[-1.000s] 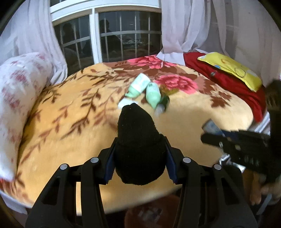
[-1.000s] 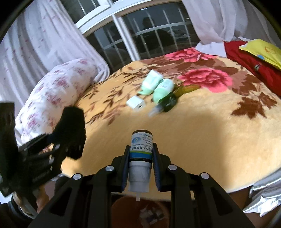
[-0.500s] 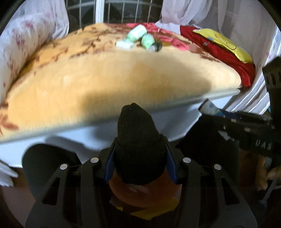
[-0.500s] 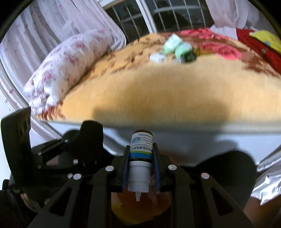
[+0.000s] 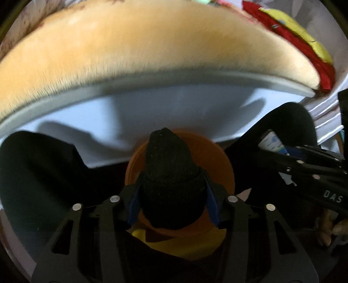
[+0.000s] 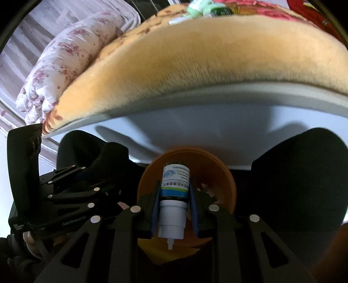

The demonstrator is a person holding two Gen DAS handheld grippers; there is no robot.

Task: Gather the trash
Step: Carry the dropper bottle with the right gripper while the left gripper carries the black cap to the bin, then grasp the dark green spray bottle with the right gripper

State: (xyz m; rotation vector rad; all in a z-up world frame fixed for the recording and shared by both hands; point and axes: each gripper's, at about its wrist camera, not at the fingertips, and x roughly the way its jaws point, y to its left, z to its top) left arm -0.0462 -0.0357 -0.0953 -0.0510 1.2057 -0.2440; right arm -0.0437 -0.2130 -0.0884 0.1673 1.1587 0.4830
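A black sock sits between the blue pads of my left gripper, straight above the orange bin on the floor. Its jaws are opening, with the pads still against the sock. My right gripper holds a small bottle with a white cap and a blue-green label over the same bin. Those jaws are opening too, and the bottle still hangs between them. Each gripper shows at the edge of the other's view: the right gripper and the left gripper.
The bed with the orange blanket and white side rises just behind the bin. A person's knees in black trousers flank the bin on both sides. Green tubes lie on the bed. A flowered pillow lies at the left.
Both grippers have sunk from above the bed to just over the orange bin and tilted downward. The sock and the bottle stay in the same place between the jaws.
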